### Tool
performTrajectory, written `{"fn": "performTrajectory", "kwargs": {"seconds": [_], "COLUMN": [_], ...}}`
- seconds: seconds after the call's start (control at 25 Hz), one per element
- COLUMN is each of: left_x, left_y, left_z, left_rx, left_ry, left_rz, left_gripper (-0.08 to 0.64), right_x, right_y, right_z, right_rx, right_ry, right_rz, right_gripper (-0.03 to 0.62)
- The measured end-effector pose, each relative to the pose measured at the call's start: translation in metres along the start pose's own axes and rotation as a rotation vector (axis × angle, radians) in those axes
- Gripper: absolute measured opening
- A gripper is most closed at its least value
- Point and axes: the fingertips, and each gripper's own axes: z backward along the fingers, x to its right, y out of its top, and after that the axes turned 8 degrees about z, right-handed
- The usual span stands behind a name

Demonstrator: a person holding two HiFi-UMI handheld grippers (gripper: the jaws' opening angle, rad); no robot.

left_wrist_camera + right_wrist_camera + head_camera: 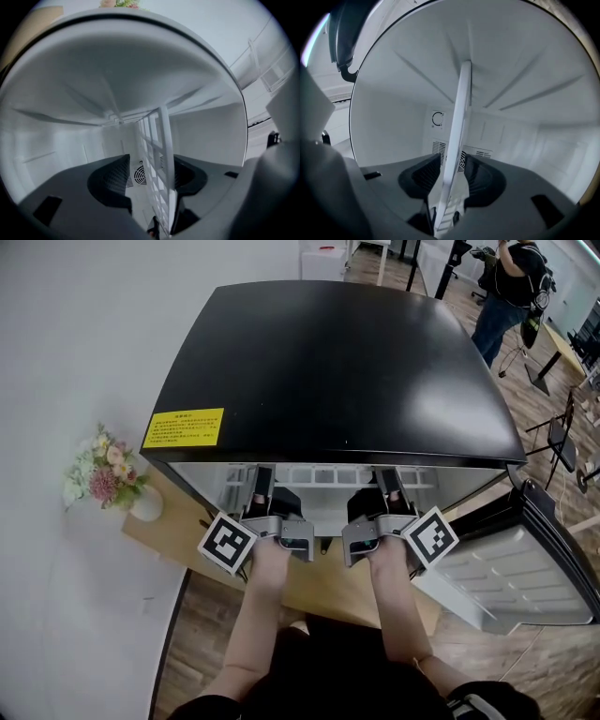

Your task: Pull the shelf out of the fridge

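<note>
In the head view most of the shelf [328, 476] is hidden under the black top of the fridge [328, 362], only a front strip being seen inside the open cabinet at 6 o'clock of that top. It is shown as a flat white grid, edge-on in both gripper views. Its front edge is straddled by the left gripper [145, 176], jaws wide with a clear gap at one pad, and by the right gripper [452, 176], jaws narrower with slivers of gap on either side, while both forearms [267, 601] are stretched forward side by side and the fridge door [525, 568] is swung open at 4 o'clock.
</note>
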Motion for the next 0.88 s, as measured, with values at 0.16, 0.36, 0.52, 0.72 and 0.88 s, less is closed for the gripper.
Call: {"fn": "performTrajectory", "kwargs": {"seconds": [0.16, 0.36, 0.52, 0.72, 0.88], "left_x": [0.003, 0.008, 0.007, 0.005, 0.006], "left_y": [-0.001, -0.001, -0.001, 0.000, 0.000], "left_z": [-0.003, -0.003, -0.003, -0.001, -0.001], "left_rx": [0.009, 0.026, 0.024, 0.035, 0.034], "left_ry": [0.001, 0.017, 0.034, 0.036, 0.036], "left_rz": [-0.006, -0.035, -0.044, -0.037, -0.048], "left_gripper": [0.183, 0.066, 0.064, 0.064, 0.063], "right_x": [0.004, 0.010, 0.009, 0.009, 0.011], "right_y": [0.003, 0.002, 0.002, 0.001, 0.001], "right_z": [-0.002, -0.001, -0.002, -0.002, -0.001], "right_rx": [-0.005, 0.009, 0.021, 0.010, 0.003], "right_ry": [-0.037, -0.088, -0.084, -0.064, -0.067], "right_rz": [-0.019, -0.073, -0.085, -0.127, -0.128], "right_gripper": [0.070, 0.026, 0.025, 0.023, 0.021]}}
